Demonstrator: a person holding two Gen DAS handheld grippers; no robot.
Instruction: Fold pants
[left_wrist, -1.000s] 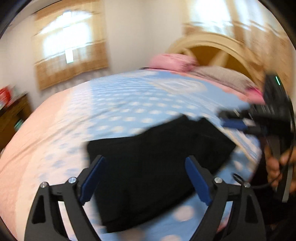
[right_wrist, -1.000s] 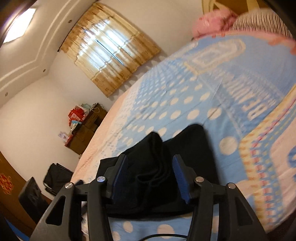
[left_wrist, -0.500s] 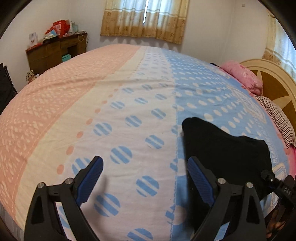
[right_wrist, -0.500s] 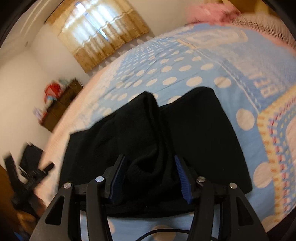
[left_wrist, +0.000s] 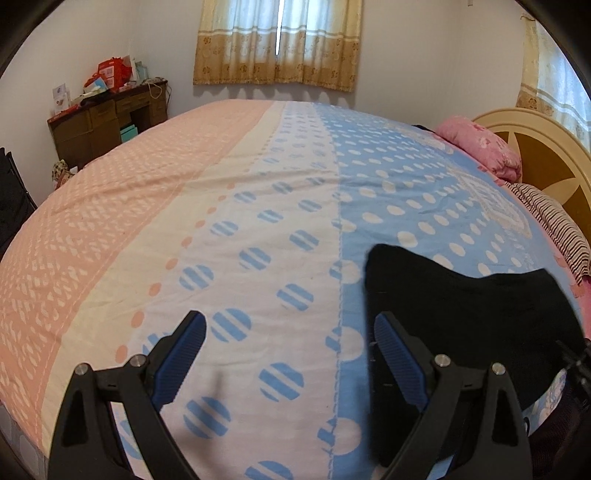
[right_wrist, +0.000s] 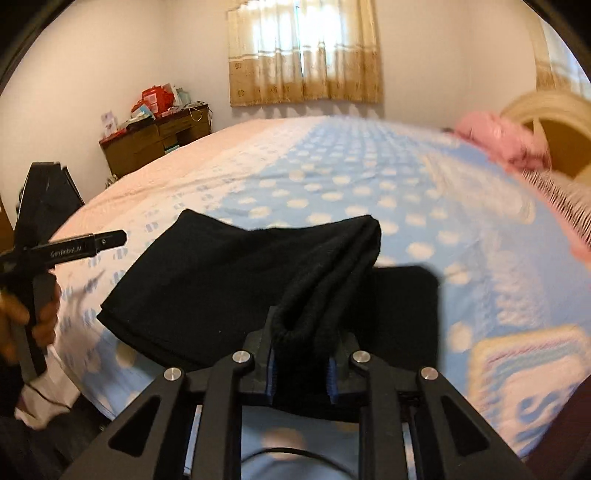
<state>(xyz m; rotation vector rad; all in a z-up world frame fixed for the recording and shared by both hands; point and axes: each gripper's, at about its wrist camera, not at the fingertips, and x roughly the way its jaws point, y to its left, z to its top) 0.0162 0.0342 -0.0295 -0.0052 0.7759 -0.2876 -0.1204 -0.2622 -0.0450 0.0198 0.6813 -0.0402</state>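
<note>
The right tongs (right_wrist: 300, 363) are closing on a raised ridge of the black pants (right_wrist: 229, 291), already partly folded on the bed (right_wrist: 369, 177), while the left tongs (left_wrist: 286, 350) are held wide and empty, so another fold seems left.

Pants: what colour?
Plain black pants, no pattern visible; clearest in the right wrist view.

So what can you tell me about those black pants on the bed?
The black pants look like soft knit fabric, folded into a flat stack on the blue dotted bedspread. One bunched, ribbed end lifts off the stack, and the right gripper is closing on it. The left gripper hangs open beside them, not touching.
</note>
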